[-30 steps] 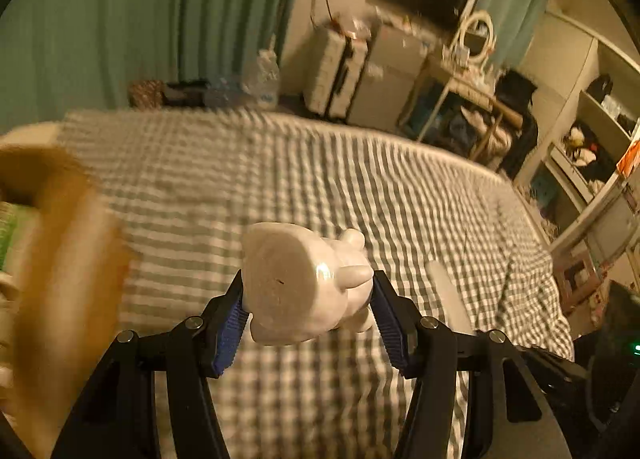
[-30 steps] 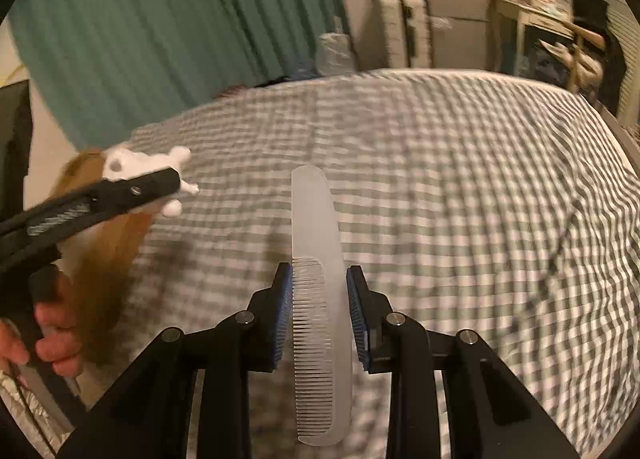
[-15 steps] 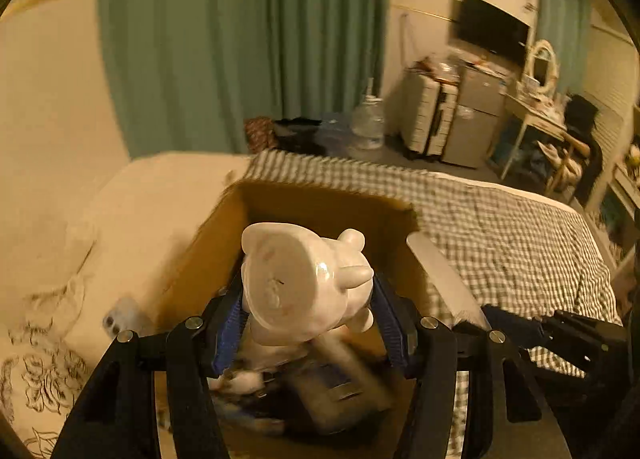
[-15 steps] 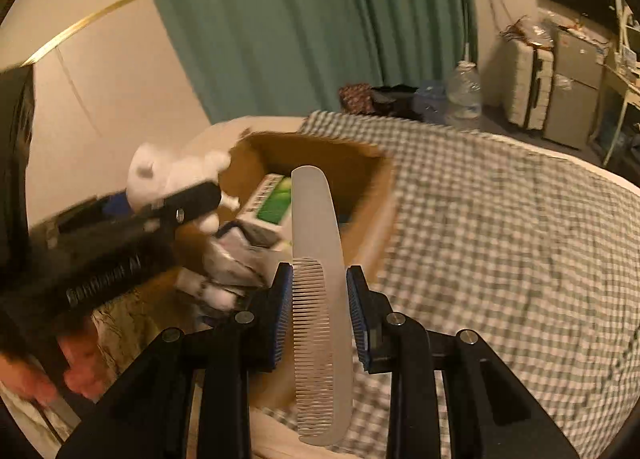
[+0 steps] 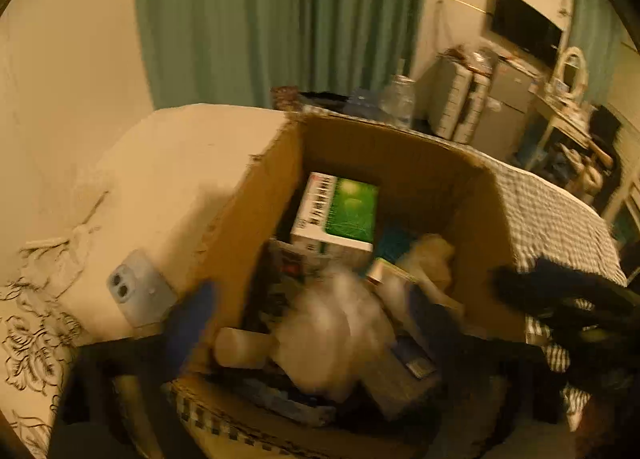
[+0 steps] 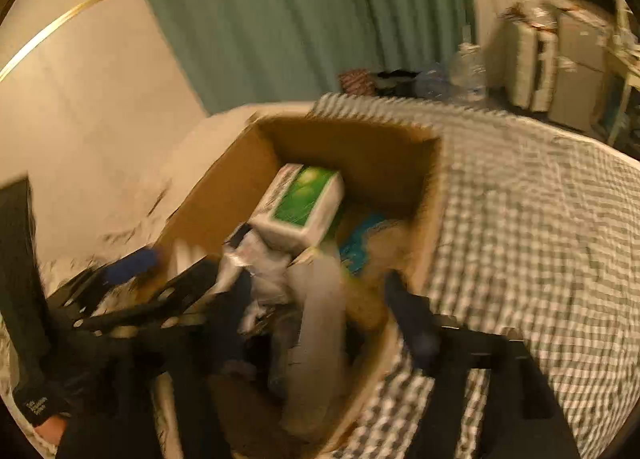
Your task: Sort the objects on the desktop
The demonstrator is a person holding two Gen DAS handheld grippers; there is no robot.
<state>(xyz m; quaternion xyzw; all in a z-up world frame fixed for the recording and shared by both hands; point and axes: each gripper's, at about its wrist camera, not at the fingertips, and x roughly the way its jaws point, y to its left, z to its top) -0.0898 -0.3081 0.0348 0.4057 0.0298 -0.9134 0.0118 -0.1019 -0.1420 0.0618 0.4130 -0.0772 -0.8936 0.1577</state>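
An open cardboard box point(image 5: 404, 147) point(image 6: 360, 135) stands on the bed, holding a green and white carton point(image 5: 336, 215) point(image 6: 304, 203) and several other items. My left gripper point(image 5: 308, 323) is open over the box, its blue pads wide apart. A blurred white ceramic figurine point(image 5: 336, 323) is loose between them, inside the box. My right gripper point(image 6: 324, 323) is open above the box's near edge. The pale comb point(image 6: 316, 343) lies blurred between its spread fingers, over the box. The left gripper also shows at the left of the right wrist view point(image 6: 136, 283).
A phone in a pale blue case point(image 5: 140, 291) lies on the cream bedding left of the box. A checked blanket point(image 6: 532, 243) covers the bed to the right. Green curtains, suitcases and a desk stand beyond.
Both grippers have opened above the box. The figurine and the comb have come free of the pads. Both views have swung lower over the box.
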